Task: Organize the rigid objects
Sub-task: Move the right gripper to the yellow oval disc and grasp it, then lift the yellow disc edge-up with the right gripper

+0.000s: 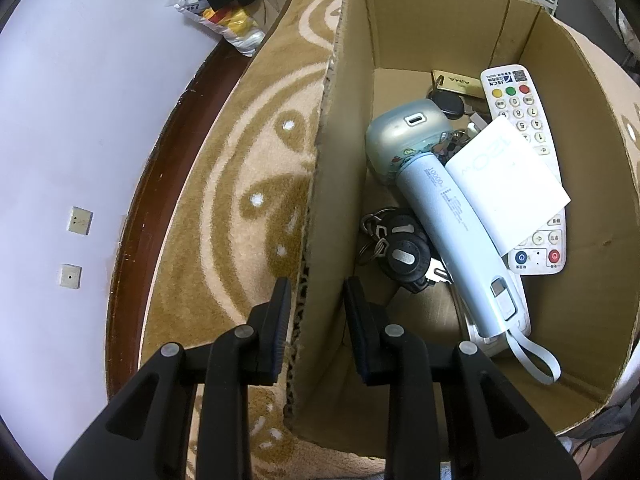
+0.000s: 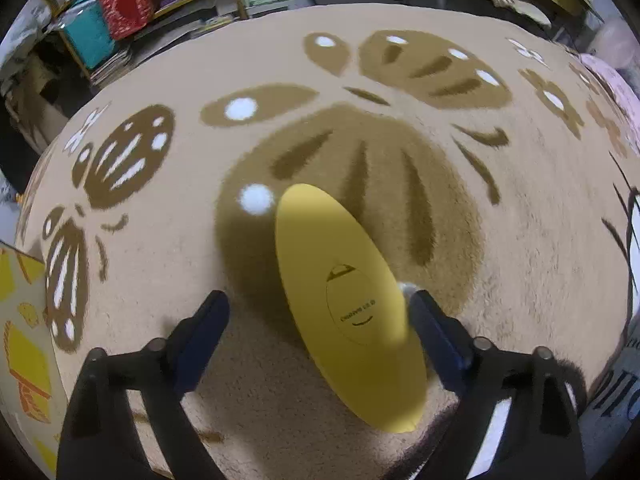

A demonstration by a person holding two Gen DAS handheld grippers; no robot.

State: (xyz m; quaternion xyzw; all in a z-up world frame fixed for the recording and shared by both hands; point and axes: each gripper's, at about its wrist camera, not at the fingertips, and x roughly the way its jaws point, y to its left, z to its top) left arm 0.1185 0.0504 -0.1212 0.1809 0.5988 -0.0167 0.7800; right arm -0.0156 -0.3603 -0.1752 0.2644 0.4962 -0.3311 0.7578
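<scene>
A cardboard box (image 1: 344,184) stands on the tan patterned carpet. In it lie a pale blue power bank (image 1: 456,236), a rounded pale case (image 1: 404,136), a white remote (image 1: 520,120), a white flat box (image 1: 508,184) and black key fobs (image 1: 404,252). My left gripper (image 1: 318,304) straddles the box's near wall, one finger on each side, with a gap between the pads and the cardboard. My right gripper (image 2: 316,320) is open over the carpet. A yellow oval object (image 2: 344,296) stands tilted between its fingers, close to the right finger (image 2: 436,328).
A dark wooden edge (image 1: 160,184) and white wall with two sockets (image 1: 78,222) lie left of the carpet. A plastic bag (image 1: 224,20) lies at the back. Shelves with a red basket (image 2: 128,0) stand beyond the carpet.
</scene>
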